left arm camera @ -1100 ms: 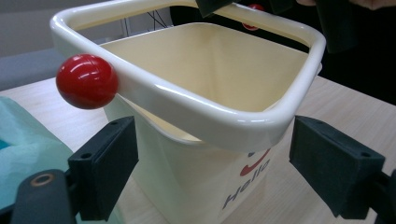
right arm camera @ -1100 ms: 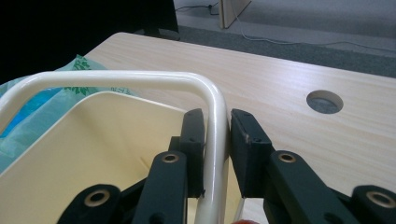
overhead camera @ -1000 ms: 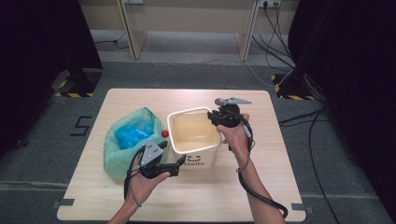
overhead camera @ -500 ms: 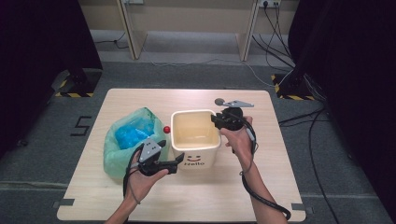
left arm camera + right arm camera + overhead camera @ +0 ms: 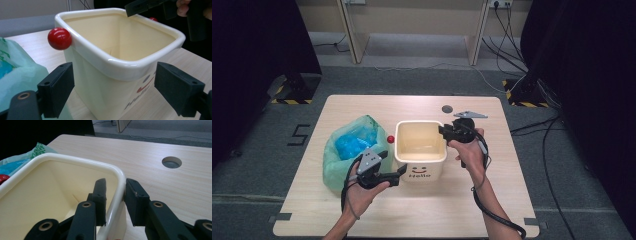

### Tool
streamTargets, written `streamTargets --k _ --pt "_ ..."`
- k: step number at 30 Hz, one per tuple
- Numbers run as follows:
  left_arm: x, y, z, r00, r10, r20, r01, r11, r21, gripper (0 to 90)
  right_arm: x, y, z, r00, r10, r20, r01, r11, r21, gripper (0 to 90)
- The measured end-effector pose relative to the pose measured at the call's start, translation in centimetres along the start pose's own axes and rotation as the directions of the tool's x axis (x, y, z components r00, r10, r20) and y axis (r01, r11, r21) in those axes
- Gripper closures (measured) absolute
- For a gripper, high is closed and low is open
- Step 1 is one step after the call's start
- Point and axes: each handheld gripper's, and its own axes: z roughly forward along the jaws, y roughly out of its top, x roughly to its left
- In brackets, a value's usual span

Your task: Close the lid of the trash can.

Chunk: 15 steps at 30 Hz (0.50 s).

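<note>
One cream square bin (image 5: 420,148) stands upright on the wooden table (image 5: 512,200), just short of centre, its open mouth up and its front face printed with a red smile and lettering. Seen from the high view, a red ball knob (image 5: 390,139) projects from the bin's wall at 9 o'clock; in the left gripper view the same knob (image 5: 59,38) sits just under the rolled rim.

The right gripper (image 5: 445,131) comes in from 3 o'clock of the bin and straddles the rim near the far right corner. In the right gripper view (image 5: 115,195) one black jaw is inside the bin, the other outside, with the wall (image 5: 117,195) between them. The outer pad lies against or very near the rim; a narrow gap shows at the inner pad. Its jaws have just been opening, so the wall is bracketed, not pinched.

The left gripper (image 5: 393,165) is held at about 7 o'clock of the bin, near its front left corner. In the left gripper view (image 5: 113,93) its jaws are spread wide, one pad on each side of the bin's corner (image 5: 120,70), neither touching it.

A pale green plastic bag (image 5: 344,150) with blue contents lies at 9 o'clock of the bin, just beside it. A round cable hole (image 5: 447,108) is cut in the tabletop at 1 o'clock, near the far edge.
</note>
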Motion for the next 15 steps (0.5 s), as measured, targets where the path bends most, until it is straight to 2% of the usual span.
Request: streamTargets --k 6,15 --pt "0.3 0.4 -0.3 0.9999 -0.012 -0.006 0.012 0.9998 -0.017 15.5 -0.3 0.0 -0.1 0.9999 0.007 0.012 -0.007 1.000 0.000 67.7" --pt "0.5 0.7 -0.5 0.9999 -0.014 -0.001 0.014 0.9997 -0.021 15.5 -1.2 -0.1 -0.7 0.9990 0.042 -0.013 -0.042 0.999 -0.018 61.9"
